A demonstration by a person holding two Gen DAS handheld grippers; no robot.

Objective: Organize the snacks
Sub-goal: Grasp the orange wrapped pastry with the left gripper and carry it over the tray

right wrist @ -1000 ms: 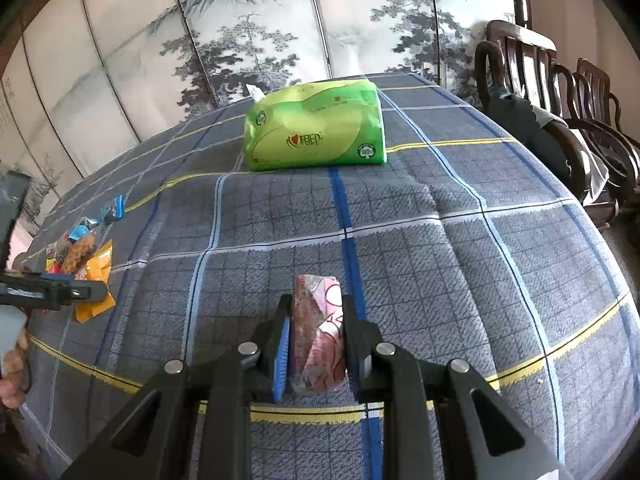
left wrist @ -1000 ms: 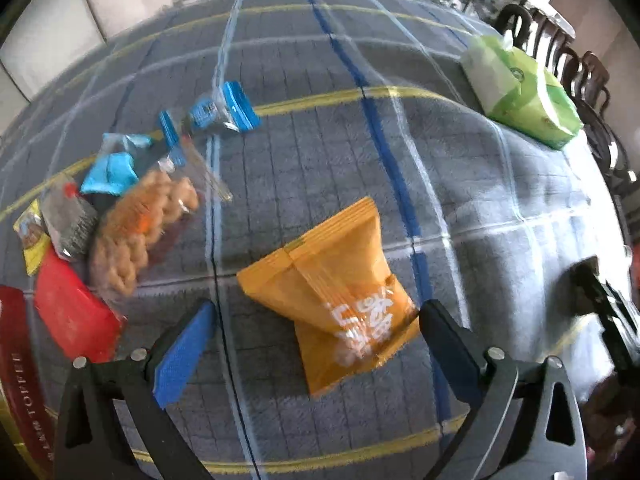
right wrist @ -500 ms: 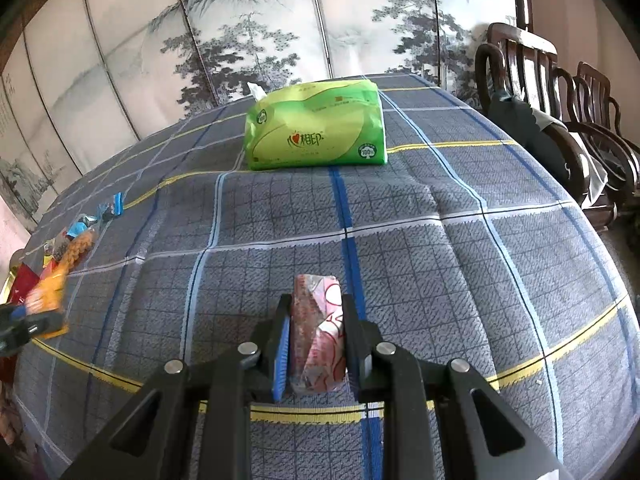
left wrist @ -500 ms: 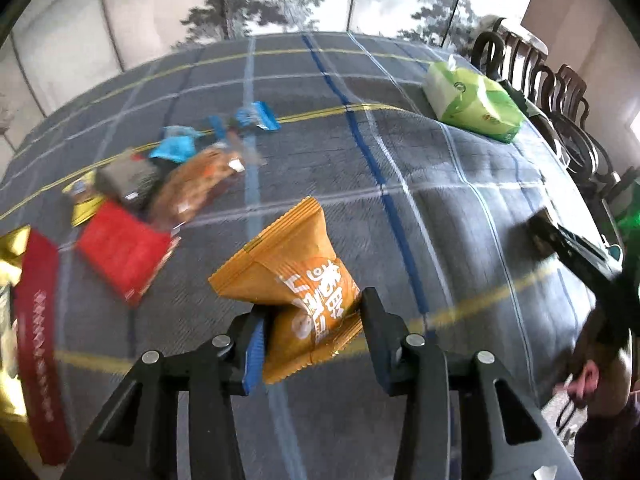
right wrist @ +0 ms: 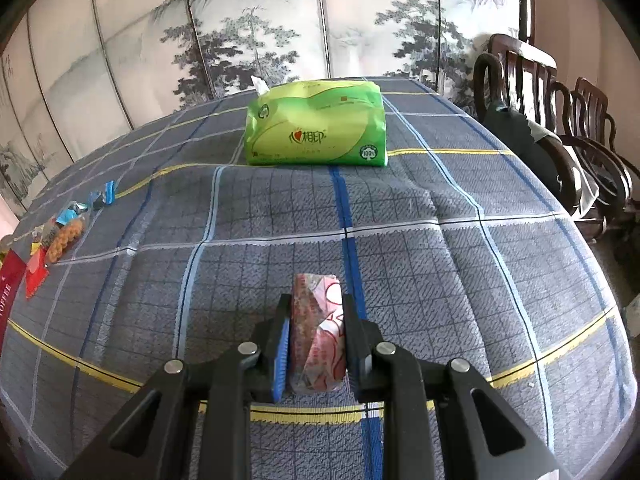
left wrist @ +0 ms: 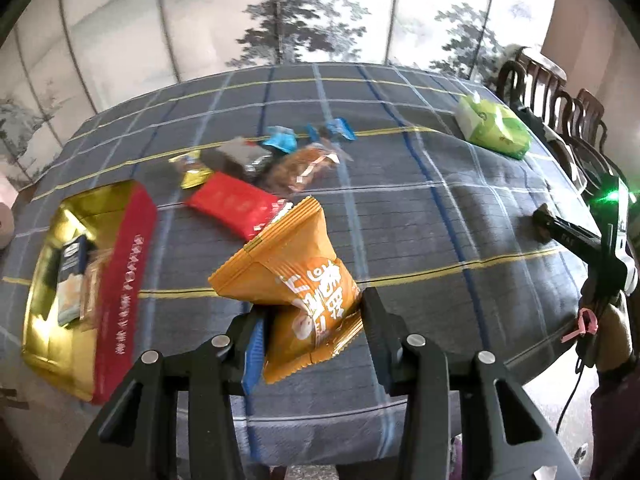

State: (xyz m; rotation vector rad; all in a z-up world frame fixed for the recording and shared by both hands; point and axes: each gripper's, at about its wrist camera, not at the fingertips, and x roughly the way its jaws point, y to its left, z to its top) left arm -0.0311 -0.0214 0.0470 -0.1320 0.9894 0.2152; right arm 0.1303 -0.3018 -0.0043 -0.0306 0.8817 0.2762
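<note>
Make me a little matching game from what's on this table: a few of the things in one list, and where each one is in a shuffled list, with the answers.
Things
1. orange snack bag
2. pink-and-white snack packet
3. green tissue pack
4. red-and-gold box

Places
A. lying open on the tablecloth, with packets inside
B. clamped in the left tool, lifted off the table
C. sitting on the far side of the table, untouched
D. clamped in the right tool, low over the cloth

Pairs: 1-B, 2-D, 3-C, 4-A
</note>
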